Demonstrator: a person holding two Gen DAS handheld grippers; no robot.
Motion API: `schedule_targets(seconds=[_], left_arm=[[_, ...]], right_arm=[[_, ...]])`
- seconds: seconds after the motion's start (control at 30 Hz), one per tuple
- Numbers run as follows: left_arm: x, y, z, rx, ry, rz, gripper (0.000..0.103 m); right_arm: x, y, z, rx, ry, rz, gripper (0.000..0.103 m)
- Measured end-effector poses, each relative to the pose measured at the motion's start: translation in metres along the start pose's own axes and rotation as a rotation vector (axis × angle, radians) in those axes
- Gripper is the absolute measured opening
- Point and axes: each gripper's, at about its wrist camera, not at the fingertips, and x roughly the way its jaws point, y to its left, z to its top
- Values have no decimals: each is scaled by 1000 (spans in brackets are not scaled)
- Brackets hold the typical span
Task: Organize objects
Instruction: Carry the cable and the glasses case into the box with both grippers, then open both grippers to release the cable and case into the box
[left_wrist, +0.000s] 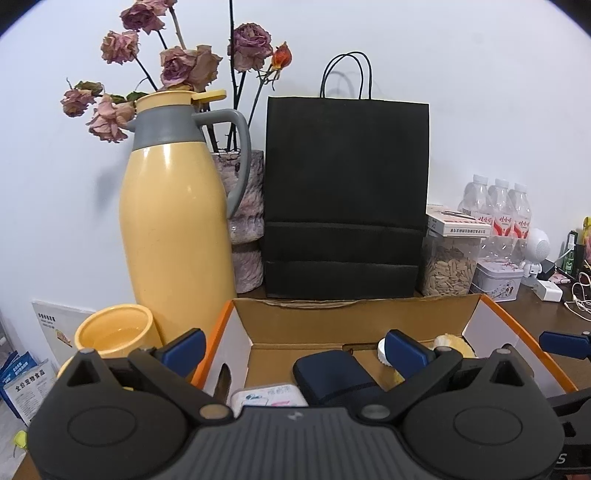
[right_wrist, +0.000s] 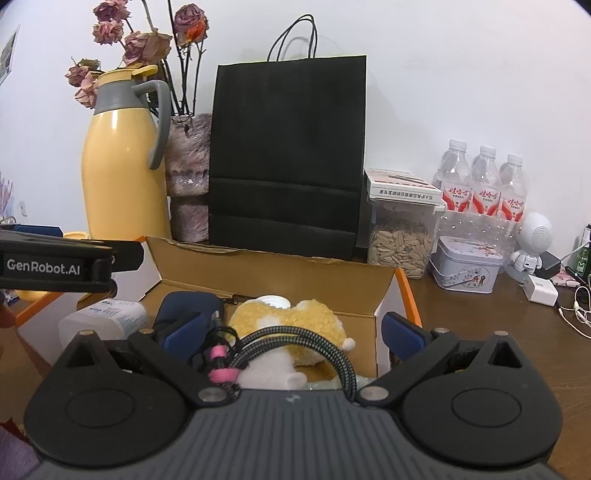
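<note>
An open cardboard box (left_wrist: 351, 325) with orange edges sits in front of me; it also shows in the right wrist view (right_wrist: 277, 277). Inside lie a dark blue pouch (left_wrist: 332, 373), a white packet (left_wrist: 266, 395), a yellow plush toy (right_wrist: 295, 321), a braided cable (right_wrist: 295, 334) with a pink tie, and a white bottle (right_wrist: 107, 317). My left gripper (left_wrist: 295, 347) is open above the box's left part and holds nothing. My right gripper (right_wrist: 293, 332) is open above the box's right part, around the cable and plush without gripping them.
A yellow thermos jug (left_wrist: 173, 221) and yellow cup (left_wrist: 114, 332) stand left of the box. A black paper bag (left_wrist: 345, 199) and a vase of dried roses (left_wrist: 245, 206) stand behind. A seed jar (right_wrist: 400, 243), tin (right_wrist: 465, 269), water bottles (right_wrist: 480, 184) and chargers stand right.
</note>
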Motion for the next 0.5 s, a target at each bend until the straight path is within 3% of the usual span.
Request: schedule_targets(seconds=[0.3, 0.5], left_arm=[[-30, 10, -20, -57, 10, -3, 103], [-58, 13, -43, -43, 7, 11, 103]], right_arm=[[-30, 5, -14, -36, -16, -11, 103], [-53, 8, -33, -44, 6, 1, 103]])
